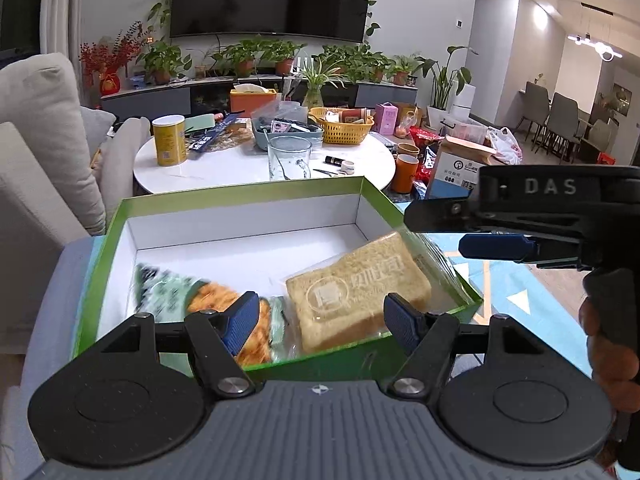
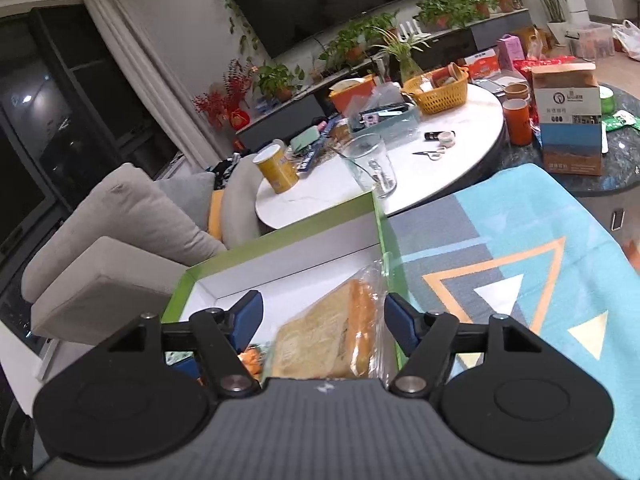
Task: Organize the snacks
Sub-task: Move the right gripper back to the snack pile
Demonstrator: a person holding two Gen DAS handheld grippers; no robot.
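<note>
A green box with a white inside (image 1: 240,220) sits on a patterned cloth. In it lie a bagged loaf of toast bread (image 1: 356,288) at the right and a green snack bag with orange pieces (image 1: 192,296) at the left. My left gripper (image 1: 320,320) is open and empty, hovering over the box's near wall. My right gripper (image 2: 324,316) is open and empty, just above the bread (image 2: 320,336) at the box's right wall (image 2: 386,248). It also shows from the side in the left wrist view (image 1: 496,246).
A round white table (image 1: 224,172) behind the box holds a yellow can (image 1: 169,140), a glass jug (image 1: 289,158), a yellow basket (image 1: 342,124), scissors and clutter. Orange cups (image 1: 407,172) and a carton (image 2: 568,116) stand at the right. A grey sofa (image 1: 36,152) is at the left.
</note>
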